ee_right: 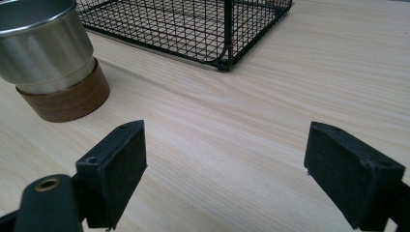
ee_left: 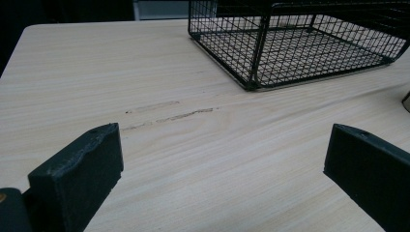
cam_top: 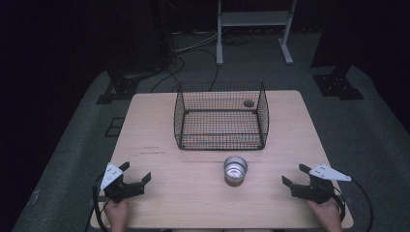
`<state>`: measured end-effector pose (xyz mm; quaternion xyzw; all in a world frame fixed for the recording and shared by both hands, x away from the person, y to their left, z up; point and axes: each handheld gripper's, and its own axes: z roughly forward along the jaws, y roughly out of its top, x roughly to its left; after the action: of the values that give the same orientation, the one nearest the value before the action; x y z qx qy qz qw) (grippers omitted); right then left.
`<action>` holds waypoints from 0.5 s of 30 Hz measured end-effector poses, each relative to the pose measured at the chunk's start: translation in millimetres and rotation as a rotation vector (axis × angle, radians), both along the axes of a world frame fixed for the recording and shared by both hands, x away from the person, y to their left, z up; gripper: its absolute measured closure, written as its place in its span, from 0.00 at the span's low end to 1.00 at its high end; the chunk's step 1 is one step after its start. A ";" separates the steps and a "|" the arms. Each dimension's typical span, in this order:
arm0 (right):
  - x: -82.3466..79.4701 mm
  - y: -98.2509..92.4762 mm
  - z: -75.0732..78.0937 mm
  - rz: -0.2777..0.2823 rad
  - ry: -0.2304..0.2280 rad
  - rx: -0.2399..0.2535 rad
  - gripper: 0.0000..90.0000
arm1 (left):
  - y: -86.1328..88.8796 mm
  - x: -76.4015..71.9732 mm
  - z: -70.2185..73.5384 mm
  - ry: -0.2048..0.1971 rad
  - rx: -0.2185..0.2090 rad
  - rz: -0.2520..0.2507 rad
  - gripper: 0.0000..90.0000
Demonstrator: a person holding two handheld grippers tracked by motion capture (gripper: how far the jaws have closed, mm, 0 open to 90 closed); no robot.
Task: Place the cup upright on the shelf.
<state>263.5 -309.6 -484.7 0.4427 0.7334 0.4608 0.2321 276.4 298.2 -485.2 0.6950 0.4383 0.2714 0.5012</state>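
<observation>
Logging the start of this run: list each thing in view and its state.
left gripper: open, empty, resting on table.
right gripper: open, empty.
metal cup: upright, on its brown base, untouched.
wire basket: upright, open-topped, nothing visible inside.

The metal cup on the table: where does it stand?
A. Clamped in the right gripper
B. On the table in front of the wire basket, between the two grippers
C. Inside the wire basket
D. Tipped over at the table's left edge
B: the metal cup stands upright on the table in front of the wire basket, apart from the left gripper and right gripper, whose jaws stand open and empty.
</observation>
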 end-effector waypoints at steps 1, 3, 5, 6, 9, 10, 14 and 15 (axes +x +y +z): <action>-0.3 0.3 0.3 0.002 0.000 0.000 0.16 | -0.1 0.1 0.0 0.001 0.002 -0.001 0.00; -0.5 0.5 0.6 0.003 -0.001 -0.002 0.16 | -0.1 0.1 0.1 0.001 0.002 -0.001 0.00; -0.5 1.2 1.3 0.014 -0.007 0.001 0.16 | 0.0 0.0 0.1 0.001 0.001 0.000 0.00; -0.8 2.2 2.1 0.018 -0.011 -0.001 0.16 | 0.1 0.1 0.1 0.001 0.001 -0.001 0.00; -1.0 3.7 3.2 0.022 -0.012 -0.002 0.16 | 0.0 -0.1 0.1 0.000 0.002 -0.002 0.00; -1.1 4.6 3.4 0.024 -0.012 -0.002 0.16 | 0.0 -0.1 0.1 0.001 0.002 -0.001 0.00; -1.6 8.4 4.6 0.037 -0.013 -0.012 0.16 | -0.1 -0.2 0.1 0.001 0.003 -0.002 0.00; -2.0 9.6 5.1 0.040 -0.013 -0.011 0.16 | 0.0 -0.2 0.1 0.001 0.003 -0.002 0.00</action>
<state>261.6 -300.0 -479.6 0.4235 0.7432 0.4641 0.2301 276.1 298.2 -485.1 0.6963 0.4374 0.2713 0.5003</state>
